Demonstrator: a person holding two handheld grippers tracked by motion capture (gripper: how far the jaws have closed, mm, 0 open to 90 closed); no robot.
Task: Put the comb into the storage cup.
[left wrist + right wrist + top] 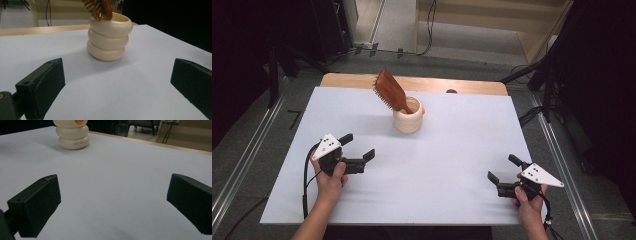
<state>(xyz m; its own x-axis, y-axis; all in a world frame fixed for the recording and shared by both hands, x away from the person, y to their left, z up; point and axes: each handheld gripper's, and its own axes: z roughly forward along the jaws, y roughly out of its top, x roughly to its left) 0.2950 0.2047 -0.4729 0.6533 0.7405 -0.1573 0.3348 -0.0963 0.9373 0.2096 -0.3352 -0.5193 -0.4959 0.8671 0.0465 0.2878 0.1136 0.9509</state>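
High view: the left gripper (360, 146) rested low on the white table cover (452, 170), jaws spread wide and holding nothing. The right gripper (503, 169) lay near the front right edge, likewise wide open and empty. The wooden hairbrush (391, 90) stood handle-down in the cream ribbed holder (408, 120) toward the back middle of the table, its head leaning left, well apart from both grippers.

Left gripper view: the holder (109, 37) stood ahead and slightly left of centre between the spread jaws, the brush bristles (96, 7) showing above its rim. Judgement: this gripper was the better placed to approach. It should rise and close on the brush neck just above the rim, avoiding the bristles, then draw along the brush's lean so the holder is not tipped.

Right gripper view: the holder (73, 135) sat far off at upper left, an orange mark (79, 122) on its side. Judgement: this gripper could steady the holder's lower rings during the lift.
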